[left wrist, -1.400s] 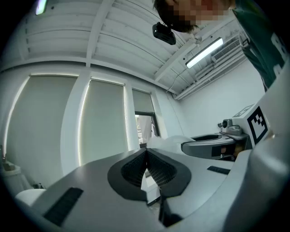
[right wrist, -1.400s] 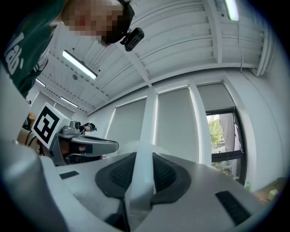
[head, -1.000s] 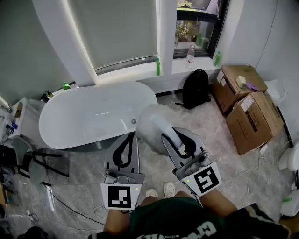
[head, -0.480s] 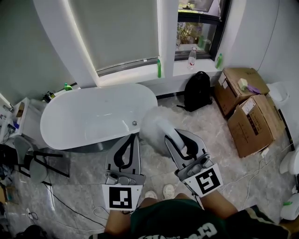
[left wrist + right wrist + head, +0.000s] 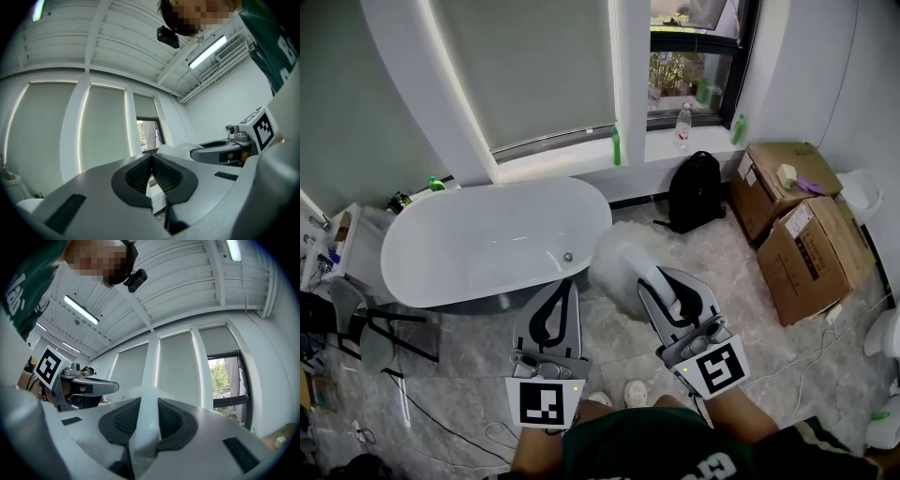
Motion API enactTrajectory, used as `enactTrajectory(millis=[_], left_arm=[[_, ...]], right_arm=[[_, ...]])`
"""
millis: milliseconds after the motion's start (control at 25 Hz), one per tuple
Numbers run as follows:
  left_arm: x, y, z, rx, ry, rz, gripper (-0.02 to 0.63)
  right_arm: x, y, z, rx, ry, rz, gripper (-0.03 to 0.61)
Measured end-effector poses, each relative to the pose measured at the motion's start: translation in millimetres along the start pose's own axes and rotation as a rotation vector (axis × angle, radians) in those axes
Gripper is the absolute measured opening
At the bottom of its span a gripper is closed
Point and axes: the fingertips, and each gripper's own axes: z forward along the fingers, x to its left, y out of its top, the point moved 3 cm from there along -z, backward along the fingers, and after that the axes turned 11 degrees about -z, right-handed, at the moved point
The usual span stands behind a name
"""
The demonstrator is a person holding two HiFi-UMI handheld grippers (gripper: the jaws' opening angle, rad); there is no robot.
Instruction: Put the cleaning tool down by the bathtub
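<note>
A white oval bathtub (image 5: 487, 239) stands below the window. The cleaning tool (image 5: 619, 258) is a fluffy white duster on a white handle (image 5: 147, 423). Its head hangs over the floor just off the tub's right end. My right gripper (image 5: 661, 277) is shut on the handle, which runs up between its pads in the right gripper view. My left gripper (image 5: 565, 284) is held beside it near the tub's front edge. It is shut with its tips meeting (image 5: 151, 157) and nothing between them.
A black backpack (image 5: 692, 192) leans on the wall right of the tub. Cardboard boxes (image 5: 806, 239) fill the right side. Bottles (image 5: 682, 120) stand on the sill. A dark chair (image 5: 366, 323) and cables lie at the left. The person's shoes (image 5: 619, 394) are on the marble floor.
My right gripper and the duster have drifted a little to the right and nearer the person. The left gripper has stayed shut beside it.
</note>
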Motion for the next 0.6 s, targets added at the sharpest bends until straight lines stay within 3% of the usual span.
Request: enactTrajectory(millis=[600], left_arm=[[15,1,13,-0.03,0.024,0.011,0.008]], right_arm=[[-18,-11,-5,0.01,-0.028,-0.007,0.097]])
